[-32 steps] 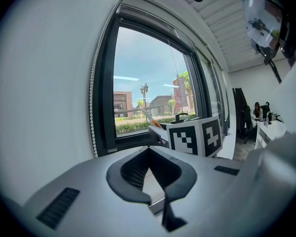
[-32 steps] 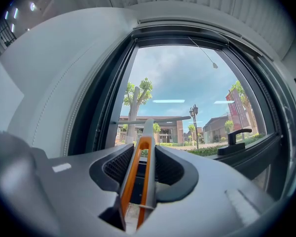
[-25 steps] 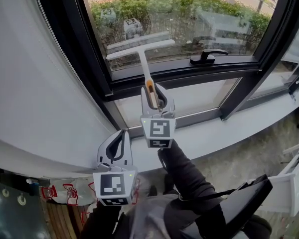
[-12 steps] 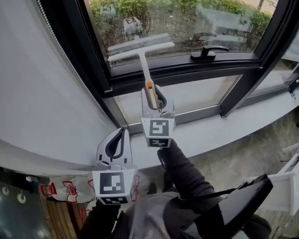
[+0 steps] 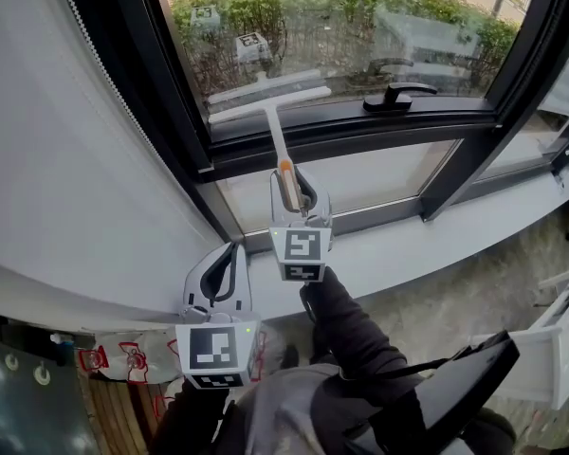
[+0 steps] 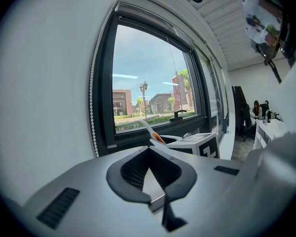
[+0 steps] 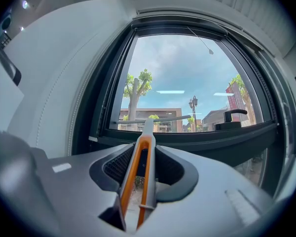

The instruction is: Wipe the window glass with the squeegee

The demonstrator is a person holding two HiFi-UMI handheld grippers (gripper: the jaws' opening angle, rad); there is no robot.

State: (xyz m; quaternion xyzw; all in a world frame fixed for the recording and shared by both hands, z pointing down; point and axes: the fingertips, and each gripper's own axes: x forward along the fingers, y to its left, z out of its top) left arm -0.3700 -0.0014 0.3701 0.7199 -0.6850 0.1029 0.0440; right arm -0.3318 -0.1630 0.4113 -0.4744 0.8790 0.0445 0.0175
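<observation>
The right claw (image 5: 290, 180), just above the middle of the head view, is clamped on the orange-and-white handle of the squeegee (image 5: 277, 136). The white blade sits higher in the frame, low on the window glass (image 5: 360, 36) and just above the dark bottom rail, its left end a little lower than its right. Its reflection lies right beside it, so it looks to be on or very near the pane. The black window handle (image 5: 395, 95) is to the blade's right, apart from it. The left claw (image 5: 229, 259) is at lower left over the white sill (image 5: 408, 254), its jaws closed on nothing.

In the left gripper view, that claw (image 6: 149, 157) shows its dark pads meeting with nothing between them. The squeegee's handle (image 6: 153, 134) pokes up beyond it.

In the right gripper view, the handle (image 7: 137, 174) runs straight up between the jaws, gripped from both sides. The blade (image 7: 155, 118) lies level across the bottom of the pane.

To wipe well, I judge that the blade should be pressed evenly along its whole edge and squared to the rail. Each straight pass should overlap the last and stop short of the window handle.
</observation>
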